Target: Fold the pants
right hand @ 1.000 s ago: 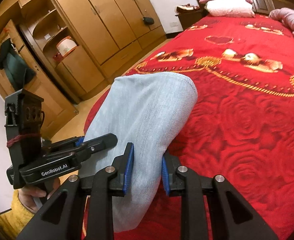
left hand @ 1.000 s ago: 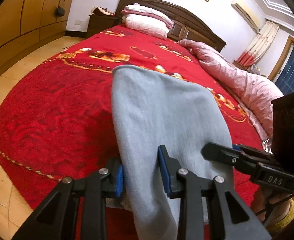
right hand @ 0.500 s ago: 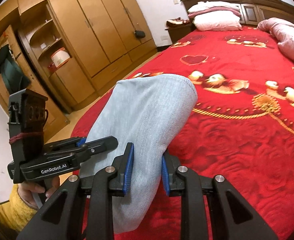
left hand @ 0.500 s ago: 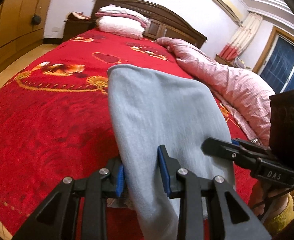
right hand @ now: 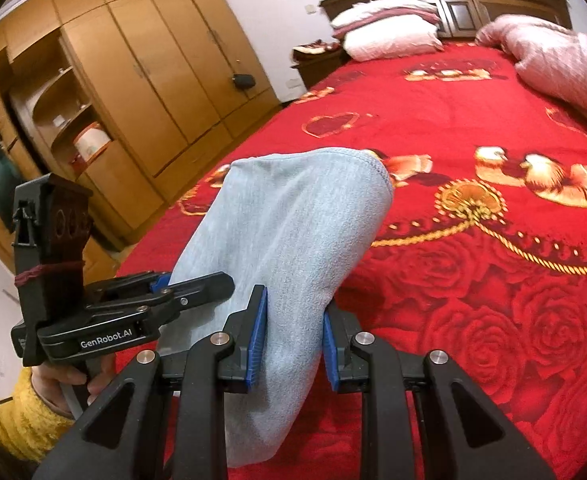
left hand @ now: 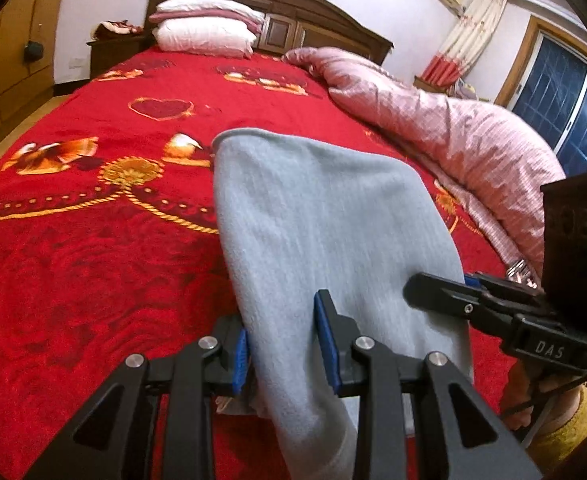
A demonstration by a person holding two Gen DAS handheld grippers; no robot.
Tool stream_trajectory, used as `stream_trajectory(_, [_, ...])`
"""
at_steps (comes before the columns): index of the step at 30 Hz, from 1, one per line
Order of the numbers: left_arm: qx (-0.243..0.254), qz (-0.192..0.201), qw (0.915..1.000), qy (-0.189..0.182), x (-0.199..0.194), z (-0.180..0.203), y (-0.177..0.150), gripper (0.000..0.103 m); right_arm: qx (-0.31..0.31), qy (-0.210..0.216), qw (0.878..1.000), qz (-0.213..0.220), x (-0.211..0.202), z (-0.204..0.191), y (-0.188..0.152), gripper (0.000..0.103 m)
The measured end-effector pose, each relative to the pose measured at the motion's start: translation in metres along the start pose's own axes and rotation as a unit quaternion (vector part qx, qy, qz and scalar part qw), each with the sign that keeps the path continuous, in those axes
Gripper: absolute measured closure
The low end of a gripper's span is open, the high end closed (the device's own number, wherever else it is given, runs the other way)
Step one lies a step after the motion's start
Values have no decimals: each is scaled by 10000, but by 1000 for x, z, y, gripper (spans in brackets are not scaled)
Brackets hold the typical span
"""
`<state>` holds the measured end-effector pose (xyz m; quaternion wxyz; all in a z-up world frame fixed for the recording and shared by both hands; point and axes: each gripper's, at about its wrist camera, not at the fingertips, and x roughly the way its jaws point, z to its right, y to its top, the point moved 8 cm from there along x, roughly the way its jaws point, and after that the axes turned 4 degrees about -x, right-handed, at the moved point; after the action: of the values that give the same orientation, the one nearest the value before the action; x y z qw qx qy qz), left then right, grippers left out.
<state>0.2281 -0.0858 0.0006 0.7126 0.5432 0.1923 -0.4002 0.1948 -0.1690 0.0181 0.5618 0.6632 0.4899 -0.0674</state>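
Light grey-blue pants (left hand: 325, 232) hang folded between both grippers, held up above the red bedspread (left hand: 93, 248). My left gripper (left hand: 285, 344) is shut on one edge of the pants, its blue pads pressed into the cloth. My right gripper (right hand: 293, 340) is shut on the other edge of the pants (right hand: 289, 236). Each wrist view shows the other gripper clamped on the cloth: the right gripper (left hand: 445, 292) at the right side, the left gripper (right hand: 189, 284) at the left side. The pants' lower part hangs out of sight below the fingers.
A pink quilt (left hand: 445, 128) lies bunched along the bed's right side. Pillows (left hand: 205, 32) are stacked at the dark headboard. Wooden wardrobes (right hand: 133, 80) line the wall left of the bed. A hand in a yellow sleeve (right hand: 9, 416) holds the left gripper.
Both grippers have carried the pants forward over the bed, toward the headboard; the bed's near edge and the floor have dropped out of view. The grip on the cloth is unchanged.
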Motion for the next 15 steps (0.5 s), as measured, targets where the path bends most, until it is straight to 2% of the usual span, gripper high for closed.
stream_trajectory(4, [134,-193,9997,63,29,-2,-5,73,68,-238,9995,-219,17,23,-14,76])
stream_trajectory(7, [228,-196,9995,30,41,-5,-6,70,116,-462,9983,-347,26,36,-25,73])
stream_trajectory(12, [240,-236,9993,-153,41,-7,-7,67,647,-392,9965,-355,33,56,-37,67])
stream_trajectory(15, [298,-199,9994,-28,28,-5,-6,67,671,-500,9960,-312,26,54,-37,66])
